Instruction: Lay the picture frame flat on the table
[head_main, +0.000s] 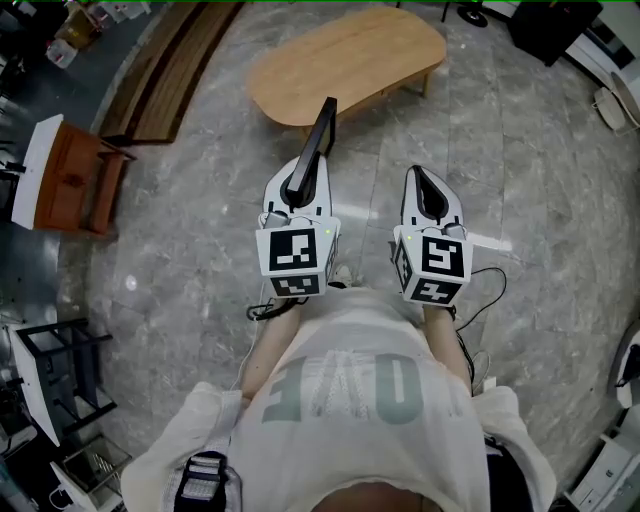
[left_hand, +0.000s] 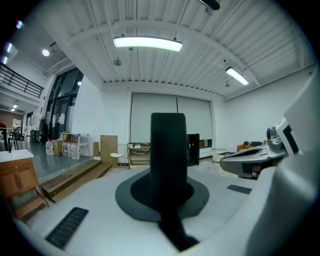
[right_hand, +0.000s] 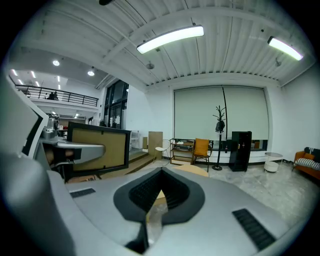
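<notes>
The picture frame (head_main: 320, 130) is dark-rimmed with a brown back and stands upright, edge-on, in the air over the marble floor. My left gripper (head_main: 297, 190) is shut on its lower edge. In the left gripper view the frame (left_hand: 168, 145) rises as a black bar between the pads of the left gripper (left_hand: 168, 190). The right gripper view shows its brown back (right_hand: 92, 147) at the left. My right gripper (head_main: 428, 185) hangs beside it, shut with nothing held, also seen up close (right_hand: 155, 200). The oval wooden table (head_main: 345, 60) lies ahead, bare, short of both grippers.
A wooden cabinet (head_main: 75, 175) stands at the left and a wooden step platform (head_main: 170, 60) at the upper left. A black rack (head_main: 55, 380) is at the lower left. Cables trail on the floor (head_main: 490, 290) near the person's feet.
</notes>
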